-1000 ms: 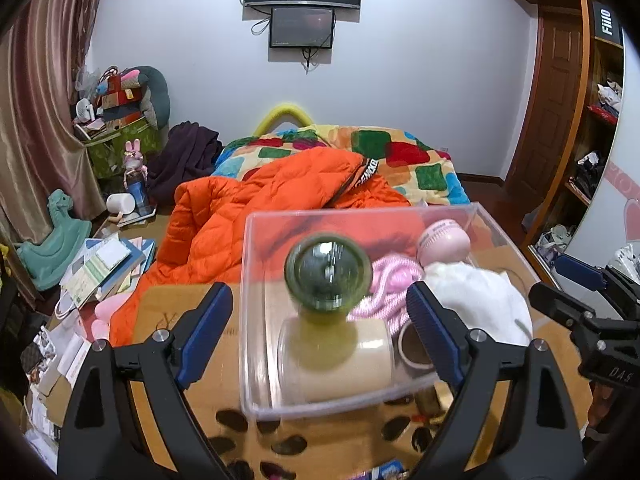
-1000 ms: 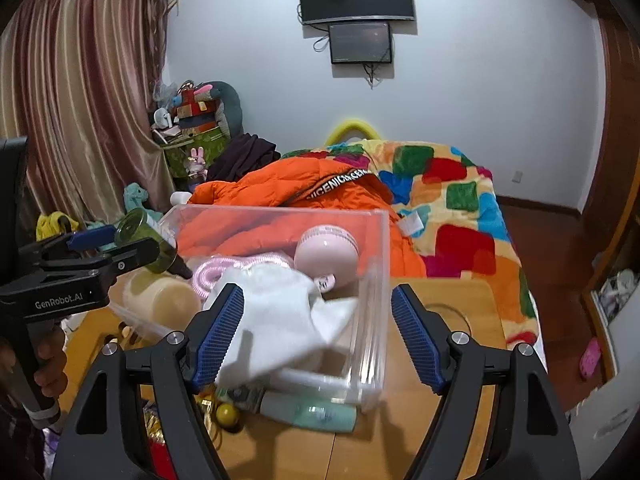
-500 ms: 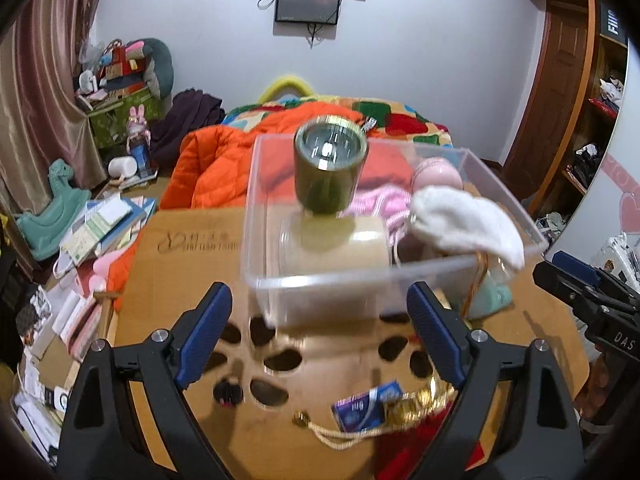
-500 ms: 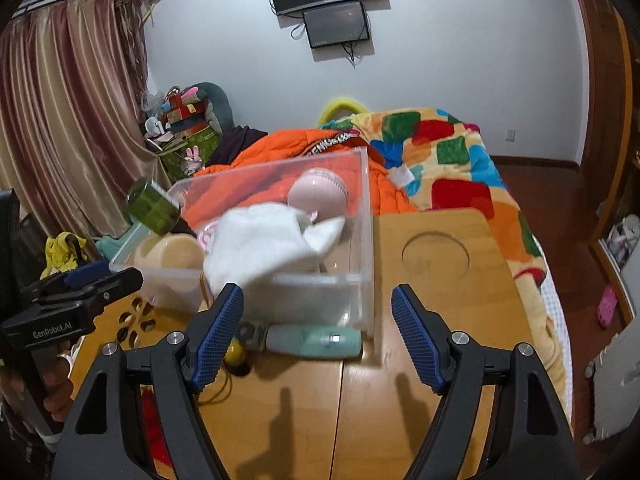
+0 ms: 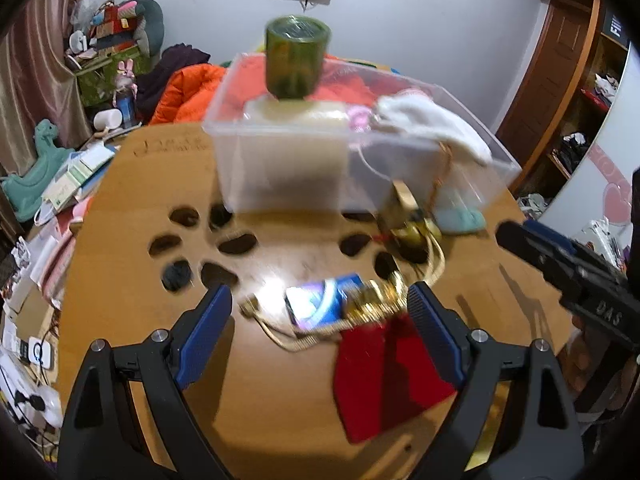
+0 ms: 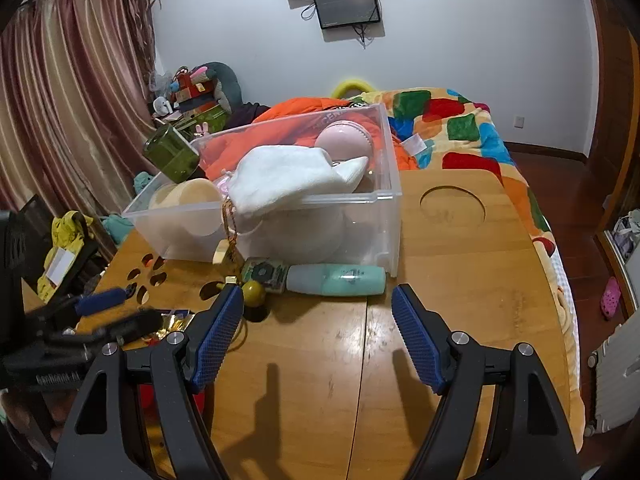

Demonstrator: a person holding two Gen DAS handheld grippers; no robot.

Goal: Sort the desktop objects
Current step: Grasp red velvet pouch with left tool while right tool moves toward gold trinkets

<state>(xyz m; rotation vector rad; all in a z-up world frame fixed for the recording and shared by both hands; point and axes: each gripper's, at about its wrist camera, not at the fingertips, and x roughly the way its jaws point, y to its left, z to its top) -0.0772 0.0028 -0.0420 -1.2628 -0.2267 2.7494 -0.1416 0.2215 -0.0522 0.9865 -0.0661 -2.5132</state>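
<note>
left gripper [image 5: 320, 312] – jaws apart, over red pouch [image 5: 384, 376] | right gripper [image 6: 318, 316] – jaws apart, empty, near mint bottle [image 6: 340, 279]

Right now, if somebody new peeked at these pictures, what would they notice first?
Probably the clear plastic bin at the back of the wooden table, stuffed with a white cloth and a pink round thing, with a green jar sticking up at its left end. Next, the mint bottle lying in front of it, and the red pouch near the left gripper.
</note>
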